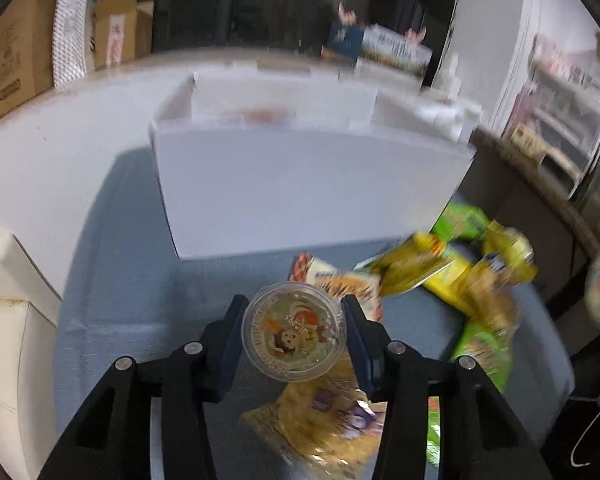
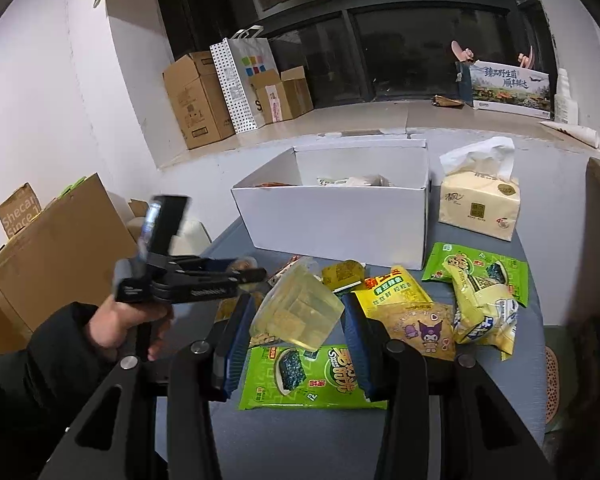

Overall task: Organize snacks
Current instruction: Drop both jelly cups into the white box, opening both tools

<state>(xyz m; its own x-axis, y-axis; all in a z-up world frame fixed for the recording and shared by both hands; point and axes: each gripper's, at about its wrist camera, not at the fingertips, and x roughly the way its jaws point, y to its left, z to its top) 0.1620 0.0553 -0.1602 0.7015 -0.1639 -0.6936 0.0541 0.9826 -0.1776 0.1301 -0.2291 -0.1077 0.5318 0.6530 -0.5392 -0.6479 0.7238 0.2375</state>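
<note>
My left gripper [image 1: 294, 330] is shut on a clear jelly cup [image 1: 294, 332] with a cartoon lid, held above the blue-grey table in front of the white box [image 1: 300, 188]. My right gripper [image 2: 296, 320] is shut on another clear jelly cup [image 2: 296, 314], tilted on its side, above a green seaweed packet [image 2: 312, 380]. The left gripper [image 2: 256, 276] also shows in the right wrist view, side on, to the left. The white box [image 2: 332, 216] is open and holds some snacks. Yellow and green snack packets [image 2: 476, 296] lie in a pile on the table.
A tissue pack [image 2: 480, 204] stands right of the white box. Cardboard boxes [image 2: 60, 248] stand left of the table and more [image 2: 196, 100] sit on the sill with a paper bag. A printed box [image 2: 508, 88] is at the back right.
</note>
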